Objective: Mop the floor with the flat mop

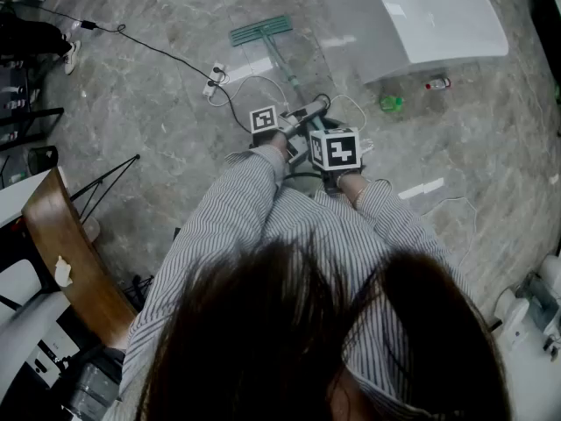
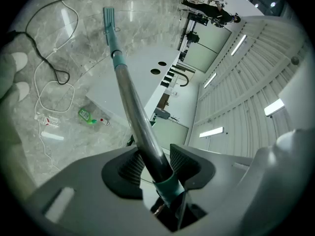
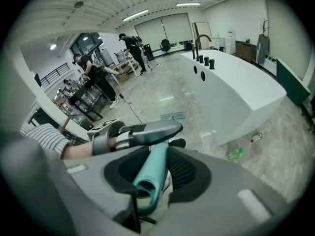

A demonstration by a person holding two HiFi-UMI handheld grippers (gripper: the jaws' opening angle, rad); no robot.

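Resting its head on the grey marble floor point(image 1: 158, 112) just left of the white counter block point(image 1: 429, 16), the teal, steel-poled flat mop point(image 1: 260, 31) is clamped mid-pole by the left gripper point(image 2: 157, 164). The right gripper point(image 3: 156, 170) clenches its teal end. Loose white cables point(image 1: 254, 82) beside the counter could snag a stroke.

I have the flat mop point(image 1: 261, 32) on the floor point(image 1: 158, 121) straight ahead, power strip point(image 1: 216, 75) just left of its shaft. Table point(image 1: 438, 11) ahead-right, bottles point(image 1: 391, 103) point(image 1: 436, 83) on floor near its front edge. Chair point(image 1: 70, 244) at my left.
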